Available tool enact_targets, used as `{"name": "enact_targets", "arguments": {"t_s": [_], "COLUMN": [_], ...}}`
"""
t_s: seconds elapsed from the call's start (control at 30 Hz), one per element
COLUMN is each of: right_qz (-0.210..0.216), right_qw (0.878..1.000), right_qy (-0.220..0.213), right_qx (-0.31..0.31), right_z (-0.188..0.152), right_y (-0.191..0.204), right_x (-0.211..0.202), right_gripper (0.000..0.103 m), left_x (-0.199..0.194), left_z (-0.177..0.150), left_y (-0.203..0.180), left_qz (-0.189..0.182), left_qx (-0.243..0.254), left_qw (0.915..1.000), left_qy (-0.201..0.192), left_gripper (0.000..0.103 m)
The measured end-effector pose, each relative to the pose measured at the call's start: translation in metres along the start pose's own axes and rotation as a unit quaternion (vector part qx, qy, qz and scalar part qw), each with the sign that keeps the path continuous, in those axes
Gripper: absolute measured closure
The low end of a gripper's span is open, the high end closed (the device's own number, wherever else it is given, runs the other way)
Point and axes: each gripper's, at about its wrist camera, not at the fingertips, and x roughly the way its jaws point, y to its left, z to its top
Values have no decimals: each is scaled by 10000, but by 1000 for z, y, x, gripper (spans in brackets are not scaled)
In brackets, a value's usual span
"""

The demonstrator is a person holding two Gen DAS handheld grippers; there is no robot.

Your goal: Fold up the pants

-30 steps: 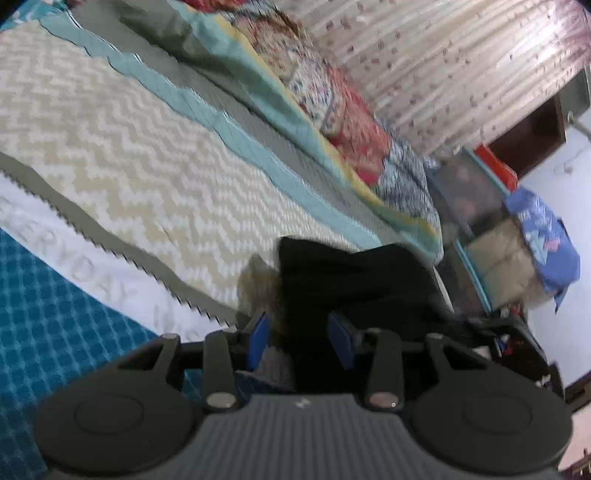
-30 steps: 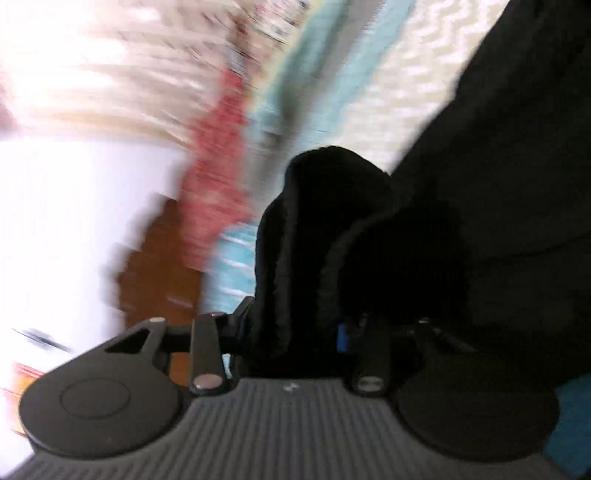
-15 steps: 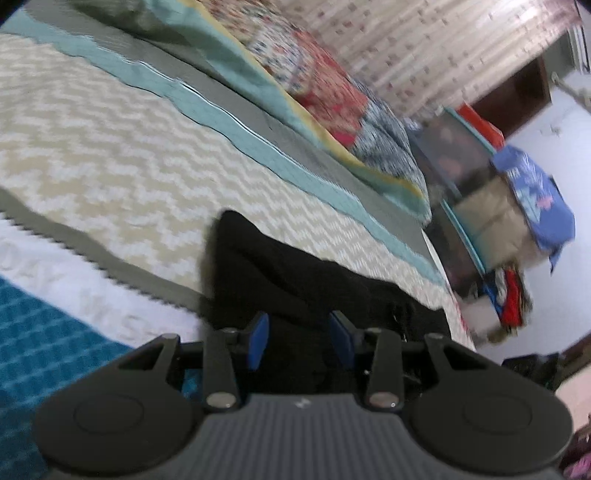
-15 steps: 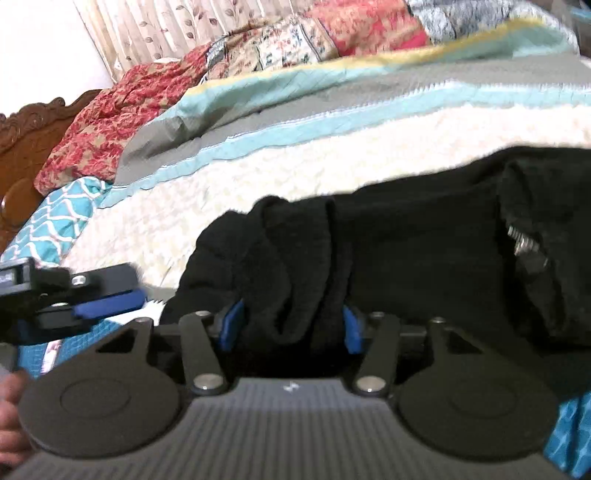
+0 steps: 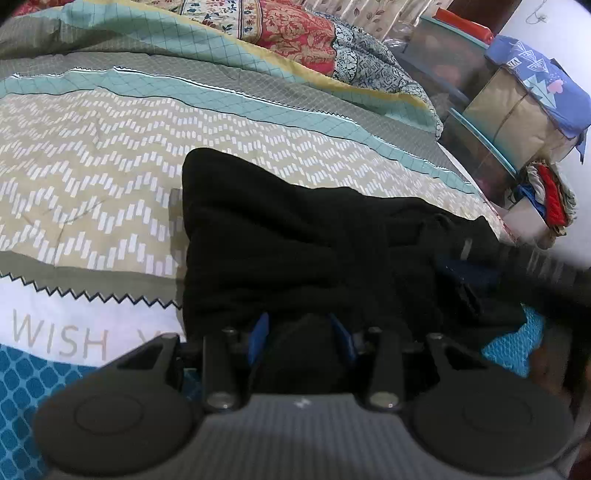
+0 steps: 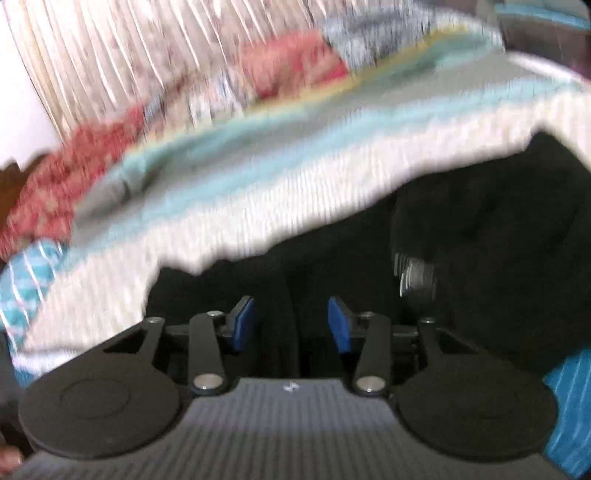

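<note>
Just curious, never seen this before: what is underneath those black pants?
The black pants lie on a bedspread patterned with beige zigzags. Whatever sits directly beneath the cloth is covered.

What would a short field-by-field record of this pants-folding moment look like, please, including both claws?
Surface: zigzag-patterned bedspread
Garment: black pants, bunched on the bedspread, not yet a flat fold
Left claw: shut on a fold of the pants
Right claw: jaws have just been closing; pants fabric lies between them, but the blue pads show bare and do not visibly press it; view blurred
Background: patchwork quilt along the far side of the bed; storage boxes beside it
</note>
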Motion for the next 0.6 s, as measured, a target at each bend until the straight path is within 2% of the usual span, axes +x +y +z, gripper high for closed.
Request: {"name": "enact_targets", "arguments": {"t_s": [0.03,0.13,0.2,0.23,0.27,0.3,0.33,0.47,0.53,0.6], "right_qz": [114,533,791,790,757,800,900,627,462,224], "right_qw": [9999,9976,9929,9889,9847,9815,9806,9937,9943,9956], "right_qy": [-42,321,669,1011,1347,1576,1651,926,893,909], "right_qx": [-32,-287,-593,-748,-811,-743,-550,36,342,73], "right_z": [9,36,45,47,47,44,44,50,42,30], "right_y": [3,21,34,41,43,41,42,30,13,12], "right_x": [4,33,56,75,87,95,100,87,92,106], "right_gripper": [55,54,52,53,77,88,94,96,96,96], "left_x": [0,1,-1,-1,-1,-1,-3,-4,-2,-1], "left_z": [-1,-2,-3,-3,-3,-4,-4,-5,-6,-8], "left_y": [0,-4,-5,-5,-5,-5,-4,-1,-2,-5], "left_qz": [7,70,90,95,102,107,97,14,55,139], "left_qx": [7,25,35,31,25,23,17,-17,37,156], "left_qw": [10000,10000,9999,9999,9999,9999,9999,10000,9999,9997], "left_qy": [-13,-48,-56,-52,-43,-36,-41,-84,-79,-95], "left_gripper": [66,66,65,65,65,65,65,64,64,64]}}
